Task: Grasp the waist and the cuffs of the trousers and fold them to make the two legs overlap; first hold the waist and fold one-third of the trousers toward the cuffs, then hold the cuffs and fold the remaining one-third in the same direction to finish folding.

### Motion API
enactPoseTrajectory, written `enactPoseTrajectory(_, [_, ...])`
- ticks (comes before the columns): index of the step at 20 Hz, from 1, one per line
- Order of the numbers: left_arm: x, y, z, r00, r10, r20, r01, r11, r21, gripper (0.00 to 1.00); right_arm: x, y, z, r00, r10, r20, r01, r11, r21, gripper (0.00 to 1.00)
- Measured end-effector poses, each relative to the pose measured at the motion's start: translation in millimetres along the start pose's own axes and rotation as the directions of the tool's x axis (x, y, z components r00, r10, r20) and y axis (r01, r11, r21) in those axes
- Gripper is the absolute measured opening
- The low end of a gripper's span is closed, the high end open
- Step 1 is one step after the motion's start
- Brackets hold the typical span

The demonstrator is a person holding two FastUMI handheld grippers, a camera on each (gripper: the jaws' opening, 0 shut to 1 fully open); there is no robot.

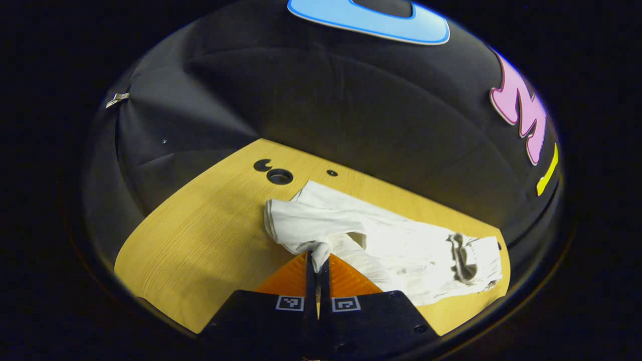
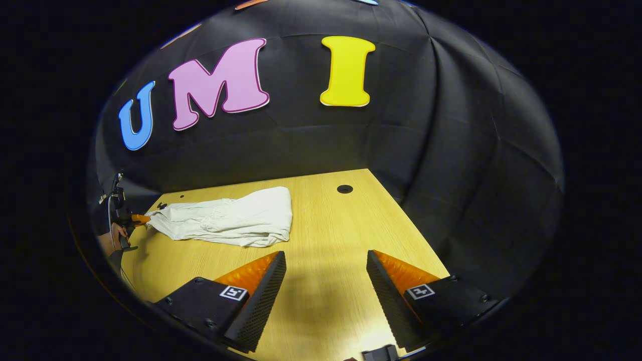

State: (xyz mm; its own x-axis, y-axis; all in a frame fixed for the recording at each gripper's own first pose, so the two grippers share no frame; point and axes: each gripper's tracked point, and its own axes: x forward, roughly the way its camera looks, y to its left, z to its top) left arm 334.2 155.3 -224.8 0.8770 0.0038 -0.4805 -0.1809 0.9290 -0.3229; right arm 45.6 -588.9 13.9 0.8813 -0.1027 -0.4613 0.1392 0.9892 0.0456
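Evidently soft, light and limp, the white trousers [image 1: 381, 240] lie folded at centre frame on the bench [image 1: 200, 250], best taken at an edge, where the left gripper [image 1: 317, 260] pinches a corner while the right gripper [image 2: 326, 281] hangs wide, apart.

I stand at a light wood-grain desk [image 2: 331, 235] with round cable holes [image 2: 344, 189], enclosed on all visible sides by a creased black cloth wall [image 2: 451, 150] under dim lighting.
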Motion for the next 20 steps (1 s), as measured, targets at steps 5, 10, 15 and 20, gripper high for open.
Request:
enactPoseTrajectory(5, [-22,-42,31,0.998,-0.003,0.066,0.003,1.0,-0.004,0.06,3,-27,1,0.999,0.042,-0.001,-0.042,0.999,-0.032,0.99])
enactPoseTrajectory(10, [-37,-119,55,0.991,-0.067,0.112,0.06,0.996,0.064,0.06,-3,-46,-11,0.998,0.07,-0.008,-0.07,0.997,-0.037,0.99])
enactPoseTrajectory(15, [-49,-207,58,0.983,-0.151,0.109,0.138,0.984,0.115,0.05,-3,-64,-20,0.997,0.076,-0.01,-0.076,0.997,-0.005,0.99])
enactPoseTrajectory(20, [-54,-313,48,0.958,-0.274,0.082,0.261,0.954,0.146,0.06,-3,-72,-17,0.996,0.089,0.015,-0.088,0.996,-0.016,0.99])
